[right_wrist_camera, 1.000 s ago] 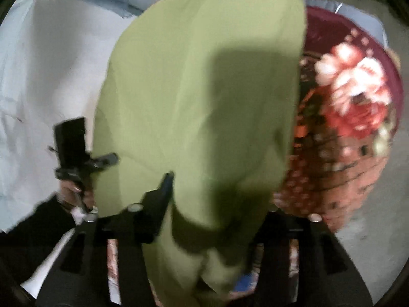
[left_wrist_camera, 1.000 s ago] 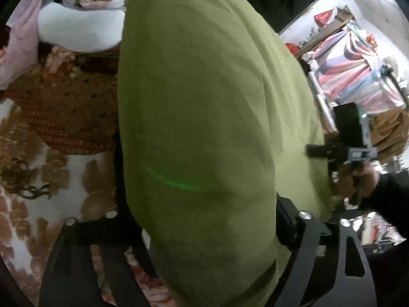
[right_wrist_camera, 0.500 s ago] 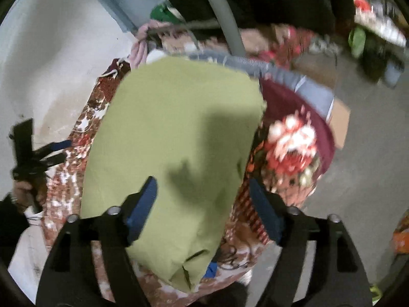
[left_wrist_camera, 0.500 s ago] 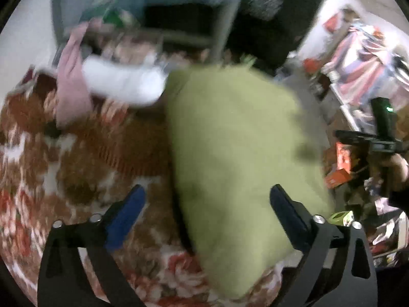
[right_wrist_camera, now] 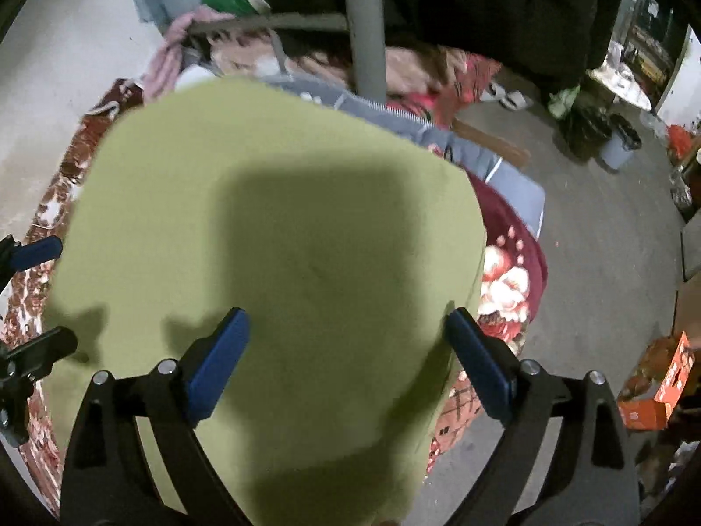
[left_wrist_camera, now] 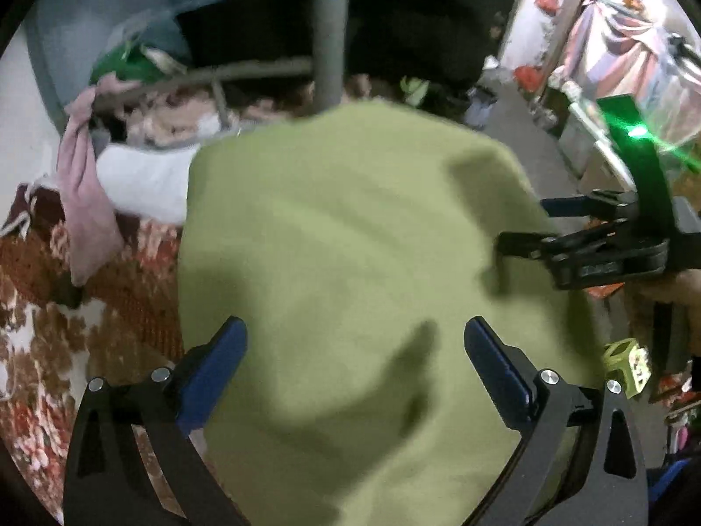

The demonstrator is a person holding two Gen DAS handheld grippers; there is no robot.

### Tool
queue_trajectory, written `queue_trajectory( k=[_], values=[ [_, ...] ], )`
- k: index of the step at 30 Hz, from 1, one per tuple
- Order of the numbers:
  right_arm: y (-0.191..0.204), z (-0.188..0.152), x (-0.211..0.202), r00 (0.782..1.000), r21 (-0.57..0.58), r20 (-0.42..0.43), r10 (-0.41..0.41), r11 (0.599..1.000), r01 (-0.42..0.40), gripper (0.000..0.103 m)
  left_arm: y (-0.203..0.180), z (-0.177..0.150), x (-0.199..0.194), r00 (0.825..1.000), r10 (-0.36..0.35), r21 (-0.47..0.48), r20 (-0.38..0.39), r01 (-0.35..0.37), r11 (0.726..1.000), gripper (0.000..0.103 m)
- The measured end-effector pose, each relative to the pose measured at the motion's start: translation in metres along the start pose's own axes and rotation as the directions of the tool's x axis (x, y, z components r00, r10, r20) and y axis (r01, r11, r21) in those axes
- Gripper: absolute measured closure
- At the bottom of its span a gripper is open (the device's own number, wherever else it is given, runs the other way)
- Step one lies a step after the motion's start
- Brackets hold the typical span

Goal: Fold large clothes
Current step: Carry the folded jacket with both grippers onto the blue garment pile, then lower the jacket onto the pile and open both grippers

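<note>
1. Green garment (left_wrist_camera: 359, 271) (right_wrist_camera: 271, 236): a large olive-green cloth, lying as a smooth slab on a floral blanket (left_wrist_camera: 52, 320) (right_wrist_camera: 512, 280). It fills the middle of both wrist views. Shadows of the grippers fall across it.
2. Containers: a small bucket (right_wrist_camera: 617, 149) stands on the concrete floor (right_wrist_camera: 604, 263), far right of the right wrist view; its contents cannot be made out. An orange carton (right_wrist_camera: 657, 390) sits on the floor near the right edge; cannot tell what is in it.
3. Behind the cloth: a white pillow (left_wrist_camera: 144, 179), a pink rag (left_wrist_camera: 83, 201) hanging by it, and a grey upright pole (left_wrist_camera: 331, 30) (right_wrist_camera: 363, 22).
4. Left gripper (left_wrist_camera: 355, 368) (right_wrist_camera: 26, 298): jaws spread wide, blue pads above the cloth on either side of its near part. Nothing is pinched between them. Whether the pads touch the fabric cannot be told.
5. Right gripper (right_wrist_camera: 346, 350) (left_wrist_camera: 543, 228): jaws likewise spread wide, holding nothing. The cloth's near end lies under the gap; the right pad is over the cloth's right edge. In the left wrist view it reaches in from the right over the cloth's edge, a green light on its body.
</note>
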State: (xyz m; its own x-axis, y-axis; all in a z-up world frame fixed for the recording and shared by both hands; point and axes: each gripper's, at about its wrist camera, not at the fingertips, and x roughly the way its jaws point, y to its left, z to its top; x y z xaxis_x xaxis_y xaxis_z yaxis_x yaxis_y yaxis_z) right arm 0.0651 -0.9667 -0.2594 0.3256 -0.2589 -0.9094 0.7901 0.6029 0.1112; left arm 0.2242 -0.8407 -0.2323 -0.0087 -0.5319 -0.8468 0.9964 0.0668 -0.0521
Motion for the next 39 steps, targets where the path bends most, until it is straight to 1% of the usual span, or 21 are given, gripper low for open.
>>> queue_trajectory(
  k=[2,3,5,7,9,12,13,14,15,17,19,21,22,24,26,29,32,34,35,37,39],
  values=[
    [-0.005,0.001,0.009,1.0,-0.022,0.013,-0.005,1.0,0.006,0.004,0.009,-0.005,0.015,1.0,0.008,-0.025,-0.014,-0.008,1.0,0.006],
    [-0.006,0.002,0.016,1.0,-0.039,0.021,0.011,0.999,-0.01,0.004,0.012,-0.005,0.02,1.0,0.017,-0.034,-0.021,-0.017,0.999,0.006],
    [-0.009,0.009,0.026,0.999,-0.051,0.007,0.034,0.998,-0.033,0.004,0.018,-0.007,0.034,0.999,0.033,-0.043,-0.043,-0.035,0.998,0.006],
    [-0.007,0.018,0.041,0.999,-0.087,-0.014,0.049,0.995,-0.05,0.004,0.029,-0.008,0.05,0.997,0.02,-0.075,-0.074,-0.025,0.997,0.006],
    [-0.005,0.027,0.049,0.998,-0.116,-0.025,0.059,0.991,-0.061,0.004,0.04,-0.009,0.056,0.996,0.009,-0.103,-0.089,-0.018,0.995,0.005],
    [-0.003,0.033,0.049,0.998,-0.138,-0.035,0.049,0.989,-0.053,0.004,0.046,-0.008,0.057,0.995,0.002,-0.111,-0.096,-0.012,0.994,0.005],
    [-0.003,0.033,0.047,0.999,-0.147,-0.038,0.039,0.988,-0.045,0.004,0.046,-0.008,0.054,0.995,0.021,-0.104,-0.101,-0.031,0.994,0.005],
    [-0.003,0.033,0.043,0.999,-0.154,-0.038,0.024,0.988,-0.03,0.005,0.047,-0.007,0.05,0.992,0.061,-0.111,-0.11,-0.073,0.991,0.005],
    [-0.003,0.032,0.036,0.999,-0.158,-0.037,0.01,0.987,-0.015,0.005,0.049,-0.005,0.039,0.992,0.061,-0.144,-0.108,-0.077,0.987,0.006],
    [-0.008,0.026,0.013,1.0,-0.138,-0.021,0.009,0.99,-0.011,0.005,0.047,-0.007,0.012,0.996,0.053,-0.2,-0.072,-0.066,0.978,0.006],
    [-0.012,0.015,-0.017,1.0,-0.137,0.02,0.024,0.99,-0.021,0.005,0.04,-0.014,-0.015,0.997,0.068,-0.234,-0.032,-0.074,0.969,0.006],
    [-0.013,0.001,-0.042,0.999,-0.134,0.039,0.034,0.991,-0.028,0.005,0.023,-0.022,-0.04,0.995,0.096,-0.228,-0.012,-0.097,0.969,0.006],
    [-0.014,-0.011,-0.059,0.998,-0.121,0.045,0.044,0.992,-0.038,0.005,0.011,-0.028,-0.056,0.993,0.115,-0.225,0.01,-0.11,0.968,0.006],
    [-0.014,-0.037,-0.092,0.996,-0.089,0.068,0.063,0.994,-0.057,0.005,-0.011,-0.044,-0.087,0.984,0.171,-0.253,0.04,-0.156,0.955,0.006],
    [-0.01,-0.061,-0.118,0.993,-0.068,0.089,0.077,0.995,-0.071,0.005,-0.033,-0.064,-0.117,0.977,0.194,-0.282,0.087,-0.163,0.945,0.006],
    [0.006,-0.103,-0.166,0.986,-0.084,0.14,0.087,0.994,-0.076,0.005,-0.068,-0.097,-0.154,0.962,0.249,-0.29,0.11,-0.209,0.934,0.006],
    [0.025,-0.14,-0.211,0.976,-0.138,0.196,0.091,0.988,-0.064,0.005,-0.096,-0.13,-0.189,0.951,0.27,-0.306,0.154,-0.214,0.928,0.006],
    [0.036,-0.165,-0.243,0.964,-0.17,0.236,0.127,0.982,-0.088,0.005,-0.119,-0.157,-0.215,0.941,0.289,-0.318,0.178,-0.224,0.921,0.006],
    [0.041,-0.177,-0.258,0.959,-0.177,0.253,0.129,0.98,-0.085,0.005,-0.13,-0.169,-0.228,0.934,0.3,-0.32,0.196,-0.229,0.92,0.006],
    [0.049,-0.201,-0.284,0.956,-0.178,0.264,0.128,0.981,-0.082,0.005,-0.147,-0.185,-0.246,0.925,0.316,-0.316,0.211,-0.241,0.918,0.006],
    [0.053,-0.222,-0.307,0.952,-0.17,0.274,0.133,0.981,-0.088,0.005,-0.167,-0.205,-0.268,0.922,0.321,-0.332,0.218,-0.239,0.913,0.006]
  ],
)
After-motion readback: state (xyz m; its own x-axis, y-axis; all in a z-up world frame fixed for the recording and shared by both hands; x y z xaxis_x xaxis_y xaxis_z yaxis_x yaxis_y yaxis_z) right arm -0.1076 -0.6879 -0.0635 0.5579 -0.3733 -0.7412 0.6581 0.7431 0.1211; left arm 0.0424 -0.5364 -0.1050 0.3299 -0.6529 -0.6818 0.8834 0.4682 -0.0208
